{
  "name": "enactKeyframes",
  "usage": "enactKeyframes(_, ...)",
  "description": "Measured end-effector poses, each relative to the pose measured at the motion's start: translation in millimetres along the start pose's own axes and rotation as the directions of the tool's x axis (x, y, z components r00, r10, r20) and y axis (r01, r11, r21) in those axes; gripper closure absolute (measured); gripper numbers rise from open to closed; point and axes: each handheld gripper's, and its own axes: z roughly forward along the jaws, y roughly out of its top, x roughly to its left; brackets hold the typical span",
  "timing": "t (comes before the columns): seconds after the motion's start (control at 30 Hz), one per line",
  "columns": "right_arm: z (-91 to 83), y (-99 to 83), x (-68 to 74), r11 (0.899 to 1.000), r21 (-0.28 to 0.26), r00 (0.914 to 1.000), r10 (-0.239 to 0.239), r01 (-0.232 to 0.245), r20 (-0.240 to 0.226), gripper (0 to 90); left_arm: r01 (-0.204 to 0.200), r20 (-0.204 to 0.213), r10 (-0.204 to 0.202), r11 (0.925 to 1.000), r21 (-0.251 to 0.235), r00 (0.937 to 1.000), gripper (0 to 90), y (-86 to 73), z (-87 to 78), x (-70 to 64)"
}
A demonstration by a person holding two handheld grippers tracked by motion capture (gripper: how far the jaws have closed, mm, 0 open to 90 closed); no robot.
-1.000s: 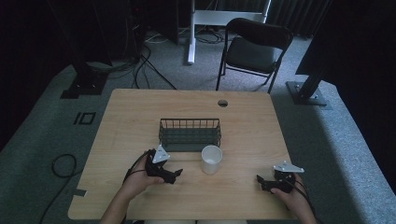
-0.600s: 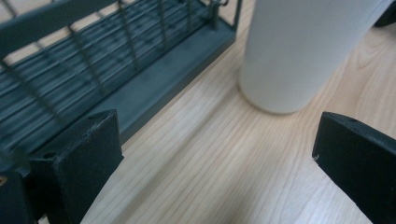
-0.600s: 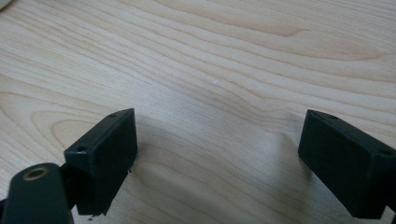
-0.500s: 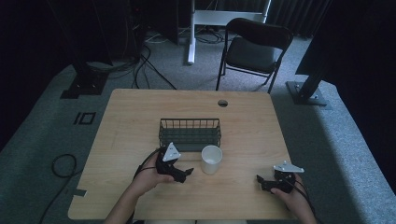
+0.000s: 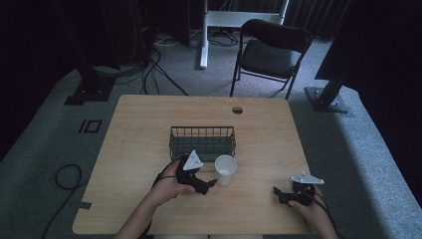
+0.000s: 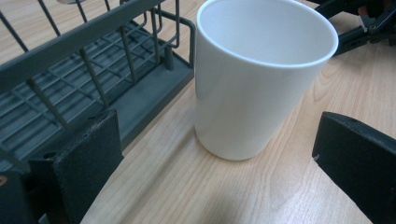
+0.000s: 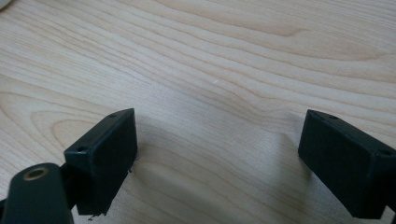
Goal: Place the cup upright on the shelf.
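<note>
Plain white smooth plastic cup (image 6: pixel 261 79), no print. Dark grey-green wire basket (image 5: pixel 202 142) with a grid floor. Pale wooden table (image 5: pixel 139 129), light tan with wavy brown grain streaks. Black left gripper (image 6: pixel 224 172) and black right gripper (image 7: pixel 219 163), each topped by a light grey three-cornered plate. Black folding chair (image 5: pixel 271 50). Grey speckled carpet floor (image 5: pixel 45 149).

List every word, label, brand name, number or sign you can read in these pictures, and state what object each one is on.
None: no readable text appears anywhere.
The white cup is plain, with no print or logo.
The wire basket carries no label.
The wooden table shows only grain.
The left claw and right claw bear no legible marking; their grey plates look blank.
A dark square outline on the floor holds no characters.
</note>
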Motion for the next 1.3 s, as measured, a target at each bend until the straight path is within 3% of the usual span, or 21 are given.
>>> enactKeyframes(0.33,0.0,0.0,0.0,1.0,0.0,1.0,0.0,0.0,0.0,11.3,-0.038,0.048,0.038,0.9993,-0.008,0.9981,1.7,12.1,13.6,-10.0)
enactKeyframes(0.9,0.0,0.0,0.0,1.0,0.0,1.0,0.0,0.0,0.0,11.3,-0.082,0.073,0.085,0.9959,-0.039,0.9938,1.8,29.7,35.6,-16.3)
enactKeyframes(1.13,0.0,0.0,0.0,1.0,0.0,1.0,0.0,0.0,0.0,11.3,-0.058,0.072,0.062,0.9968,-0.054,0.9954,6.6,30.3,42.2,-16.2)
enactKeyframes(1.2,0.0,0.0,0.0,1.0,0.0,1.0,0.0,0.0,0.0,11.3,-0.042,0.064,0.046,0.9969,-0.067,0.9969,12.6,31.1,43.0,-15.9)
enactKeyframes(1.3,0.0,0.0,0.0,1.0,0.0,1.0,0.0,0.0,0.0,11.3,-0.051,0.063,0.055,0.9966,-0.064,0.9965,19.8,31.5,43.2,-16.6)
